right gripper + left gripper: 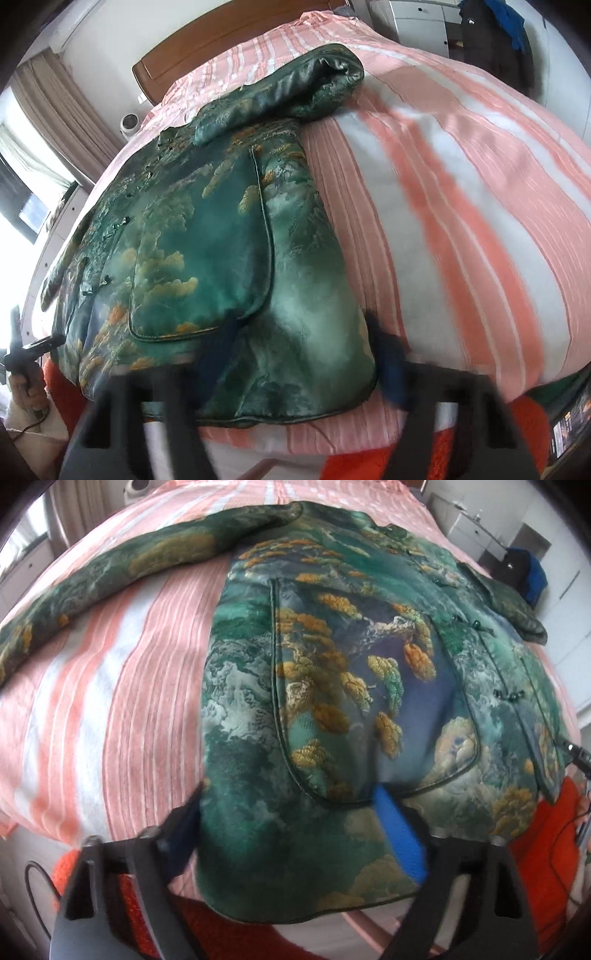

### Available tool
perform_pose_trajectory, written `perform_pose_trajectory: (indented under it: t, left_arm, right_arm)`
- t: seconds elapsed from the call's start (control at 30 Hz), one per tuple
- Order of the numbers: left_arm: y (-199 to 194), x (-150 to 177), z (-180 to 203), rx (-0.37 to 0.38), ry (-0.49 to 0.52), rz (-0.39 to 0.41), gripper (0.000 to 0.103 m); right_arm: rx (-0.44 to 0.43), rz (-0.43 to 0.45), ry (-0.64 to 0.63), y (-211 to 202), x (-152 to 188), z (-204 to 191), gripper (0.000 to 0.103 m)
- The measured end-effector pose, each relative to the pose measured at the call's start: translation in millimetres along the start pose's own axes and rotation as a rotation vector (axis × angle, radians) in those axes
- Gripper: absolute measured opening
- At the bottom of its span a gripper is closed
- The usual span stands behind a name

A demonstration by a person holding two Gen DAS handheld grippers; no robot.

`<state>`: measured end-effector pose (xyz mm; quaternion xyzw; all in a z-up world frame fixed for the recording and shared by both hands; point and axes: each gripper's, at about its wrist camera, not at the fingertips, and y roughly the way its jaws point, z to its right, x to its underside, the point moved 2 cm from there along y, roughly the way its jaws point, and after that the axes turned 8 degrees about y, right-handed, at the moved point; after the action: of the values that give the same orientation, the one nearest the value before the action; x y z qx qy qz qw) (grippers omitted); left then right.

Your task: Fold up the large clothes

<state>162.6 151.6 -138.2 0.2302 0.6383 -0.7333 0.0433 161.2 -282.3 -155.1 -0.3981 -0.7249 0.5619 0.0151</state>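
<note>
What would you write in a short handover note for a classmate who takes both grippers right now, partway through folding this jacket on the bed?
Left gripper: open, its fingers astride the near hem corner of the green brocade jacket, not pinching.
Right gripper: jaws astride the opposite hem corner; blurred, so grip unclear.
Jacket: front up on the pink striped bedspread, hem toward you, buttons closed.
Done: one sleeve looks already folded across the chest.
Left: the other sleeve lies stretched out sideways; fold it in, then probably fold the body up from the hem.
</note>
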Motion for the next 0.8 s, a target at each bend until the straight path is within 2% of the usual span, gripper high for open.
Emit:
perform_pose_trajectory:
  t: [0.03,0.1,0.13,0.2,0.3,0.33,0.37,0.43,0.5,0.57,0.67,0.8]
  left_arm:
    - [0.8,0.6,0.7,-0.006,-0.002,0.003,0.078]
    - [-0.6,3.7,2.4,-0.016,0.010,0.001,0.070]
    - [-0.1,3.8,4.6,-0.025,0.020,0.001,0.067]
    - [-2.1,7.0,9.4,-0.062,0.051,0.005,0.066]
    - [-1.4,9.2,12.9,-0.118,0.077,0.000,0.078]
    - [-2.8,10.0,13.0,-0.131,0.078,0.001,0.083]
    - [-4.8,10.1,13.5,-0.137,0.079,0.003,0.084]
    - [-15.4,10.7,15.6,-0.141,0.078,0.021,0.084]
    - [-30.7,12.1,16.7,-0.147,0.076,0.059,0.084]
    - [-47.9,13.8,17.2,-0.143,0.062,0.102,0.089]
    - [-76.6,7.5,20.7,-0.144,0.040,0.191,0.093]
    - [-102.8,-5.5,31.9,-0.208,0.015,0.307,0.098]
  right_arm:
    - [0.032,-0.004,-0.005,0.6,1.6,0.6,0.031]
    - [0.040,-0.010,-0.017,-1.6,3.1,-1.1,0.018]
    - [0.049,-0.013,-0.027,-3.0,4.7,-3.4,0.016]
    - [0.075,-0.014,-0.064,-9.0,6.6,-8.4,0.014]
    - [0.110,-0.004,-0.093,-10.9,10.6,-10.3,0.015]
    - [0.112,0.000,-0.088,-9.7,10.5,-9.2,0.016]
    - [0.119,0.007,-0.080,-8.9,10.7,-8.5,0.022]
    - [0.123,0.021,-0.061,-9.5,10.7,-7.5,0.035]
    - [0.127,0.044,-0.070,-15.3,11.1,-9.4,0.055]
    - [0.145,0.072,-0.089,-23.4,12.4,-12.4,0.060]
    - [0.194,0.114,-0.156,-36.3,11.3,-21.6,0.061]
    - [0.219,0.148,-0.307,-49.5,-0.8,-49.2,0.067]
